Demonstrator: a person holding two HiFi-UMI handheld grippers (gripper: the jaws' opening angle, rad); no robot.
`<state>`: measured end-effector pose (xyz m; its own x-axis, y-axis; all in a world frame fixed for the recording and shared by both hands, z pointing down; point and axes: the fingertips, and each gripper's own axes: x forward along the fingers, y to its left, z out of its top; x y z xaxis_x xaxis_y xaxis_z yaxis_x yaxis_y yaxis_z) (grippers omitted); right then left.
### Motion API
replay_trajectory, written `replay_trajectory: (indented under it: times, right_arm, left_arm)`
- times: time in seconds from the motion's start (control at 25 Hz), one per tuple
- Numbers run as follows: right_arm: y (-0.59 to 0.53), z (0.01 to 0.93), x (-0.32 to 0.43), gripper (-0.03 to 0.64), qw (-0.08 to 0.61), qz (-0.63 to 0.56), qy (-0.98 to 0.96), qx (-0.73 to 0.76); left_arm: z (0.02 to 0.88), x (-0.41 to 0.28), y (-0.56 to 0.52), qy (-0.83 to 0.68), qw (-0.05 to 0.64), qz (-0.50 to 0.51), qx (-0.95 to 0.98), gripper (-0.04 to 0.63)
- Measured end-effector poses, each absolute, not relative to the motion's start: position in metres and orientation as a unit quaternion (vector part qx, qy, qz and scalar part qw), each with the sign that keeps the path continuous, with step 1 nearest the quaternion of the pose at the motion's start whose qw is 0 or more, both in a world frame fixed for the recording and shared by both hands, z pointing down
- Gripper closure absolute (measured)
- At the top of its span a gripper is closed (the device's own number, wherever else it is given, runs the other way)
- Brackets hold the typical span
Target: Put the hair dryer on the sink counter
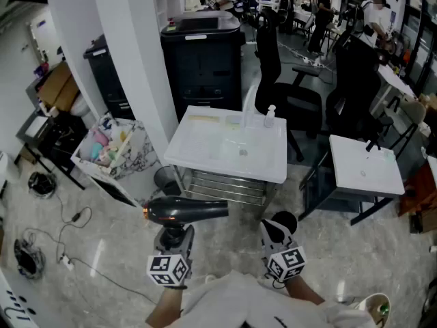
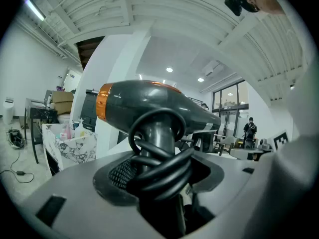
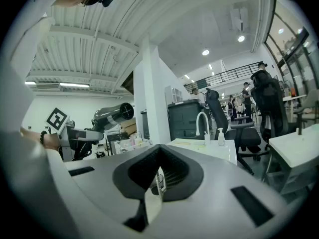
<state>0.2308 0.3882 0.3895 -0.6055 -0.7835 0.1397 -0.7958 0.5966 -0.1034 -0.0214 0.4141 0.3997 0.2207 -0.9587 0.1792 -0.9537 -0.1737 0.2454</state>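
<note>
Dark grey hair dryer (image 1: 186,210), orange-banded, hangs level above the floor (image 1: 102,251), its handle clamped in the left gripper (image 1: 175,234), near the white sink counter (image 1: 205,149); the right gripper (image 1: 276,231), jaws together, holds nothing.

The left hand-held gripper (image 1: 174,236) holds a dark hair dryer (image 1: 188,210) by its handle, barrel pointing right, near the white desk (image 1: 198,141) that carries a sink basin, a faucet (image 1: 250,101) and a soap bottle (image 1: 271,115). The right hand-held gripper (image 1: 276,227) hangs alongside.

hair dryer (image 2: 149,103) handle base behind coiled cord (image 2: 160,172)
</note>
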Motion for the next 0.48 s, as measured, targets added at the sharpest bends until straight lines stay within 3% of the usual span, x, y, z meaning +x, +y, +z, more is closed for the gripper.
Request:
replay_trajectory:
  times: [0.48]
  right_arm:
    - [0.393, 0.390, 0.214, 0.600, 0.044, 0.071, -0.894, 0.440]
  left_arm:
    - [0.401, -0.033, 0.413, -0.617, 0.156, -0.011, 0.771, 0.302]
